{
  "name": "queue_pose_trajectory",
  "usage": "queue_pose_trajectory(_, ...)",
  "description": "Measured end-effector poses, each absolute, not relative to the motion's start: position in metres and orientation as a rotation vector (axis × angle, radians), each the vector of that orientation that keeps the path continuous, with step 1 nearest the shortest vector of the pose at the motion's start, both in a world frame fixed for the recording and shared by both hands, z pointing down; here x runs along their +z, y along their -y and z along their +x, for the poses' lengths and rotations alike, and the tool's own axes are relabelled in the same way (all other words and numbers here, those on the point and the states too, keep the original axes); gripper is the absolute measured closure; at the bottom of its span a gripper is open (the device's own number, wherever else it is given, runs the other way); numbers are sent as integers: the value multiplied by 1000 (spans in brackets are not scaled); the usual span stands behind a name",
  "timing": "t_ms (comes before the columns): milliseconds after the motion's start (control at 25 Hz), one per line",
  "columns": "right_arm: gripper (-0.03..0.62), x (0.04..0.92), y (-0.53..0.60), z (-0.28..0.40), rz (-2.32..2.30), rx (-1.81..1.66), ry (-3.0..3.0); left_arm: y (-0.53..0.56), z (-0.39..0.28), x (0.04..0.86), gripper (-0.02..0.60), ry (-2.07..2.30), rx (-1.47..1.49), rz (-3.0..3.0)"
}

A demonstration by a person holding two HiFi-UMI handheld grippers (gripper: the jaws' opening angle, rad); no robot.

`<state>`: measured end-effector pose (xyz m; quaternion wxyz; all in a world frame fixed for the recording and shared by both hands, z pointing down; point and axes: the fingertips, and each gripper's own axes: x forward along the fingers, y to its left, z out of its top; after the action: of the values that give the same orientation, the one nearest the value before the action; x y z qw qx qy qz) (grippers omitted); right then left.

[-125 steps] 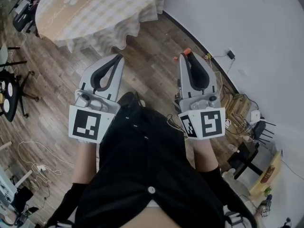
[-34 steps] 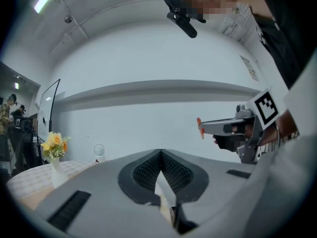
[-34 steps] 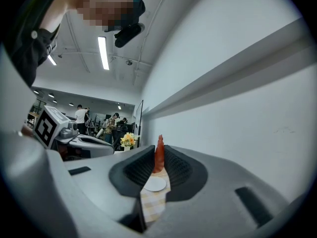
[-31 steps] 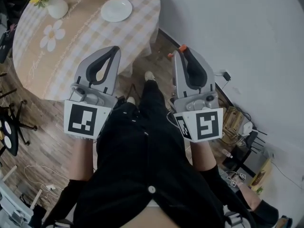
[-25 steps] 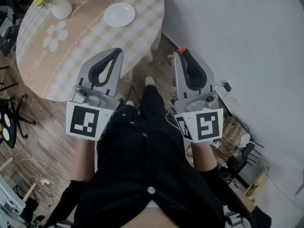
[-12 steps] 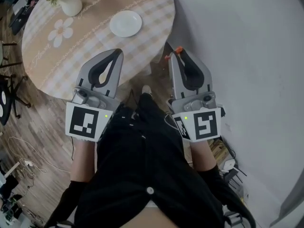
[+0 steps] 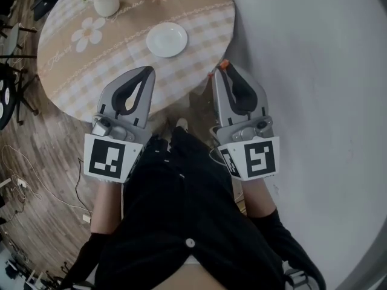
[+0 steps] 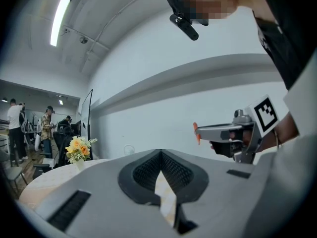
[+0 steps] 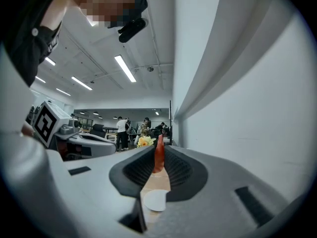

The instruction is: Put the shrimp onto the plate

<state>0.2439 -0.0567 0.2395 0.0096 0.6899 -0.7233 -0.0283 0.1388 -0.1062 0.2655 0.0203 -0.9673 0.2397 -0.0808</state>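
Room: a pale wall (image 7: 314, 71) runs close on your right and a wood floor (image 7: 36, 156) lies to your left. Ahead is a round tabletop (image 7: 199, 17) in a checked cloth, and its near edge lies under the tips of both tongs.
Plate: the plate (image 7: 167, 40) is white and bare. It sits on the near right part of the tabletop, well apart from the vase of flowers (image 7: 106, 2) at the far left edge.
Shrimp: the shrimp (image 7: 223, 64) is a thin orange sliver at the very tip of your right tongs (image 7: 224, 71), not yet over the plate. Its long axis stands upright, across the jaws.
Right tongs: the jaws are closed down to a narrow gap, pinching the shrimp between the tips.
Left tongs: your left tongs (image 7: 147, 71) have their jaws together with nothing between them.
Deciding relation: the plate lies ahead and to the left of the right tongs' tip, between the lines of the two tongs. The left tip looks nearer to it, but your right hand carries the load, so it likely needs to go forward and leftward.
Head view only: this view shows where the plate sits on the tabletop.
Right gripper view only: here the shrimp (image 9: 159, 155) stands in the jaw tips with the plate (image 9: 155, 201) low in the gap beneath.
Left gripper view only: from the side, the shrimp (image 8: 196, 132) pokes above and below the right tip.
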Motion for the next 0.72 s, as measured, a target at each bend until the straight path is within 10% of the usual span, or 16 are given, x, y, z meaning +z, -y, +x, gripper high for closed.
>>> queue_pose_trajectory(720,548,236,81,239,2039,-90,2374,115,142,252,581,-859,-235,-2968)
